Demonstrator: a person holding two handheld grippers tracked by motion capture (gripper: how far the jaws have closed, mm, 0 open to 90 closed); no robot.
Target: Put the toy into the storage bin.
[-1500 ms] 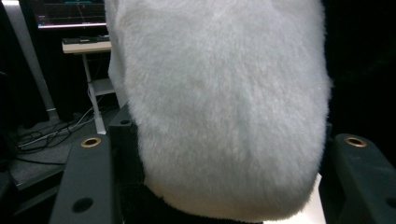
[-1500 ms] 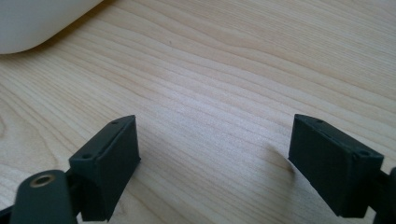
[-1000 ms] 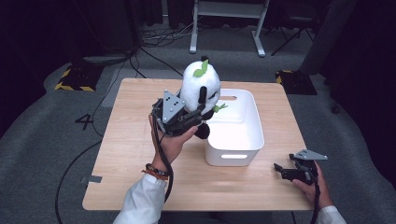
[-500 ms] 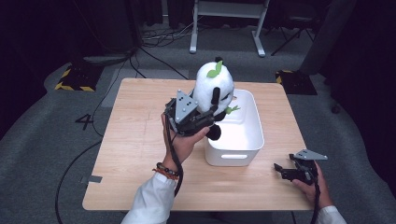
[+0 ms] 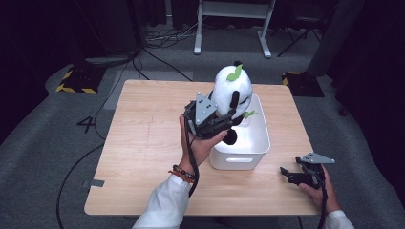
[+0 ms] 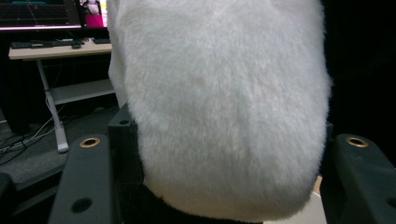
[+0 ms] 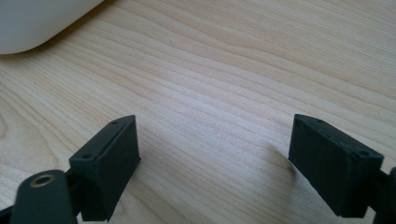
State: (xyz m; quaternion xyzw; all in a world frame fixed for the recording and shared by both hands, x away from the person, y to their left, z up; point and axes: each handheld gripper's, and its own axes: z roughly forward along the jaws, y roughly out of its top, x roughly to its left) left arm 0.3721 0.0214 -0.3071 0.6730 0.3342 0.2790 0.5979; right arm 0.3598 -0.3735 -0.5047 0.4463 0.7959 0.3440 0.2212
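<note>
Gripping the white plush toy between its jaws, the left gripper holds it above the white bin, seemingly to drop it in, while the right gripper rests open-jawed beside that bin.

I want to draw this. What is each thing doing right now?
Plush: held up over the bin, upright, clamped in the left tool.
Bin: upright on the table, open on top.
Left tool: shut on the plush.
Right tool: open, holding nothing, low over the table.
</note>
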